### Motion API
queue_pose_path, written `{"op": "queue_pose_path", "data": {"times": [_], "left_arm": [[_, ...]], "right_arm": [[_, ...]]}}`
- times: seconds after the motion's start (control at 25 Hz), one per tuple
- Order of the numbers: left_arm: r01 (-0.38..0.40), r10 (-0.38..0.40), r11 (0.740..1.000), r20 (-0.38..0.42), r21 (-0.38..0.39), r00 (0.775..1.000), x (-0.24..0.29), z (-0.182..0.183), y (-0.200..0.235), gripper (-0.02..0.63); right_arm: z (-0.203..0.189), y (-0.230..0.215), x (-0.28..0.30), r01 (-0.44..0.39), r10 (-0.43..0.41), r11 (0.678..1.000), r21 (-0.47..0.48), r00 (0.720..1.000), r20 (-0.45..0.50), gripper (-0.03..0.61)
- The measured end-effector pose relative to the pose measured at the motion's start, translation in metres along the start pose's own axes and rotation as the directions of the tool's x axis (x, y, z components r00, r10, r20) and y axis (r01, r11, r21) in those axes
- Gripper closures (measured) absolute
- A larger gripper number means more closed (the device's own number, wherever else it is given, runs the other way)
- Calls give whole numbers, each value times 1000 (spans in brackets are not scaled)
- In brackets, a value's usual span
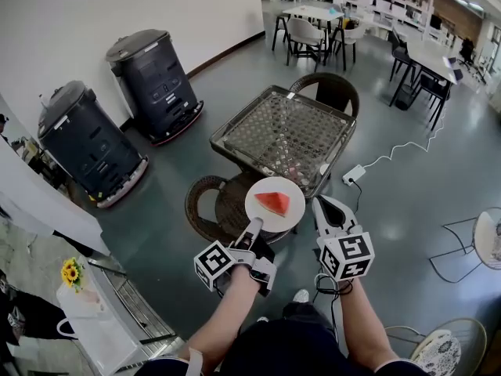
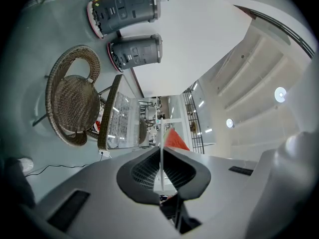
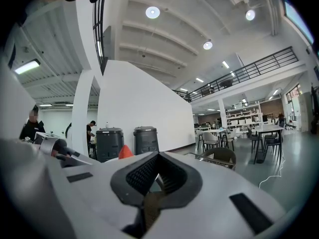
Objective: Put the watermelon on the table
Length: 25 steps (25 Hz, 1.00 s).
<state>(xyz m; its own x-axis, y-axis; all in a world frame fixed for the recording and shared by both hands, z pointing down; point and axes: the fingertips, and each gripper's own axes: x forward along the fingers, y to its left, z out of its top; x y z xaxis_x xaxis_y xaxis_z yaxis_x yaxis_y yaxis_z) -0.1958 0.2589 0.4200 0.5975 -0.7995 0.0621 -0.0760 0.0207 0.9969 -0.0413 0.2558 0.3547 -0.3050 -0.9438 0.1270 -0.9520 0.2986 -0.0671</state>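
While outstretched, left gripper (image 1: 254, 224) tight on plate (image 1: 258, 188) of watermelon (image 1: 273, 203); right gripper (image 1: 324, 205) closed, empty.

- Left gripper (image 1: 253, 229) clamps the near rim of a white plate (image 1: 261, 192), held level.
- Watermelon slice (image 1: 272, 203) lies on the plate, right of centre.
- The plate is over a wicker chair (image 1: 203, 204), just beside the near edge of the mesh-top table (image 1: 241, 114).
- Right gripper (image 1: 326, 208) is just right of the plate, not touching it.
- Two dark bins (image 1: 155, 83) stand along the wall.
- A white power strip (image 1: 354, 174) lies on the floor.
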Motion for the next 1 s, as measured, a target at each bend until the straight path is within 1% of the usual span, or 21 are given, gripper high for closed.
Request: {"op": "queue_pose_path", "data": {"times": [0.12, 0.52, 0.76, 1.0], "left_arm": [[5, -5, 1000, 12, 1, 1000, 19, -1, -3, 595], [-13, 12, 1000, 58, 10, 998, 74, -12, -15, 595], [-21, 19, 1000, 78, 23, 997, 95, -4, -16, 595], [-28, 27, 1000, 79, 12, 996, 126, 3, -11, 595]], "right_arm": [[2, -18, 11, -9, 9, 1000, 6, 1000, 4, 577], [11, -80, 35, -41, 41, 998, 38, 999, 11, 577], [14, -99, 53, -55, 54, 997, 47, 998, 20, 577], [17, -122, 72, -45, 45, 998, 39, 999, 18, 577]]}}
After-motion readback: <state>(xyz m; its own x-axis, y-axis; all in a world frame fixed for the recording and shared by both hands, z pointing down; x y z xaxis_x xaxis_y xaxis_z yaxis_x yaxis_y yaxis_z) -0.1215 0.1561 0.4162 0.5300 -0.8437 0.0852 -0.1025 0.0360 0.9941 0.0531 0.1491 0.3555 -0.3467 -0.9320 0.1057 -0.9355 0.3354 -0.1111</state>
